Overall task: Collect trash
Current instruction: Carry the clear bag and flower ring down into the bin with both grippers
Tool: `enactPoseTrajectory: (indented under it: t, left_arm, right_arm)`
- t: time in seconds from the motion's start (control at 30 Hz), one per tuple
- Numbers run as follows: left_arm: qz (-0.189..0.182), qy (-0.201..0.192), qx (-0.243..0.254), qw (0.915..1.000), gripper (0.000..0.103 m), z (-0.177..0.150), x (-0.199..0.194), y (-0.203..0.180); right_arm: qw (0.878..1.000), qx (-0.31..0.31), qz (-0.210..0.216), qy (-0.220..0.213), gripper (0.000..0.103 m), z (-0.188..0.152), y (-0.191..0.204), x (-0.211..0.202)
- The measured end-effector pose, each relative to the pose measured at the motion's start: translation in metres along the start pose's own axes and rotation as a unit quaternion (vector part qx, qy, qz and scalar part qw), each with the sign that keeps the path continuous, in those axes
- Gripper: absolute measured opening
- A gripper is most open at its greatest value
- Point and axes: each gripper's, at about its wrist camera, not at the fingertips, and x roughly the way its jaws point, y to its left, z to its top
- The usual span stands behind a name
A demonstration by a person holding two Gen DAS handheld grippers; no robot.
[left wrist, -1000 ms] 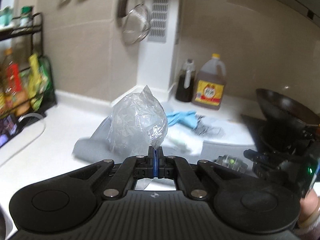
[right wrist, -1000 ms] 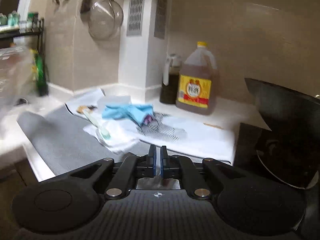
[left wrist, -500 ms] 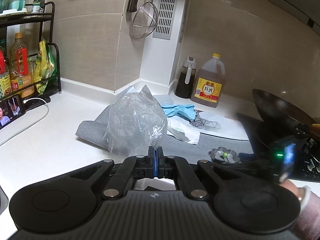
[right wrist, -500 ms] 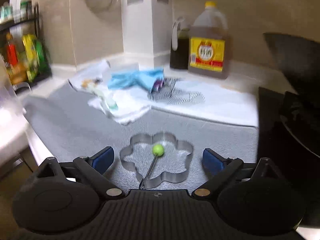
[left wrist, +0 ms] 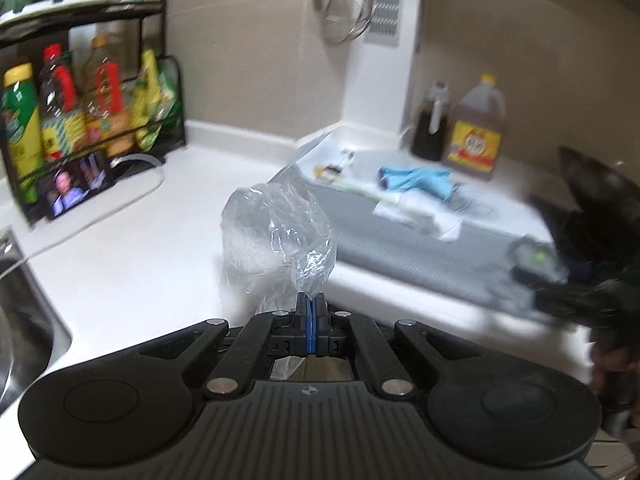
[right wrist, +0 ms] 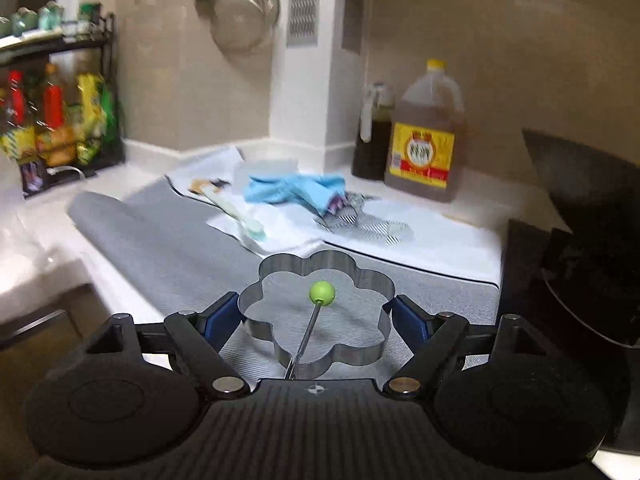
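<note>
We hold a clear plastic bag (left wrist: 276, 236) pinched by its twisted neck in the left tool (left wrist: 310, 309), whose blue pads are pressed together on the film; the bag stands up crumpled in front of that tool, over the white bench (left wrist: 132, 264) and just left of the grey mat (left wrist: 408, 252). On the mat, toward the back wall, lies the loose trash: a blue glove (right wrist: 294, 191), a toothbrush (right wrist: 236, 212) on a white cloth (right wrist: 280, 236), and some printed paper (right wrist: 208, 186) at the mat's far left corner. At the near edge of the mat sits a flower-shaped metal ring (right wrist: 320, 312) with a thin rod topped by a green ball (right wrist: 321, 291). Our right tool (right wrist: 318, 322) straddles that ring, its jaws spread wide and just now narrowing a little, with the ring between them; the pads sit right at its sides, and we cannot tell whether they touch it. Behind the mat, against the wall, stand a large jug with a yellow cap (right wrist: 426, 136) and a dark bottle (right wrist: 372, 136) beside it. Right of the mat is a black wok (right wrist: 588, 232). Far left of the mat, a black rack (left wrist: 92, 92) holds bottles and packets, and a strainer (left wrist: 348, 12) hangs on the wall above.
</note>
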Motion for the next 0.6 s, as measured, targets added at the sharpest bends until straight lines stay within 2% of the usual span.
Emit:
enactPoseTrajectory:
  t: [0.27,0.47,0.6]
  left_arm:
    - [0.014,0.018,-0.018,0.9996,0.000,-0.033,-0.018,0.018]
    - [0.015,0.022,-0.015,0.9995,0.000,-0.052,-0.034,0.020]
    - [0.012,0.025,-0.017,0.9995,0.000,-0.060,-0.039,0.021]
  right_arm:
    - [0.998,-0.021,0.061,-0.023,0.084,-0.010,0.034,-0.062]
    - [0.992,-0.044,0.115,0.003,0.084,-0.032,0.066,-0.083]
    - [0.989,-0.069,0.127,0.016,0.084,-0.042,0.085,-0.085]
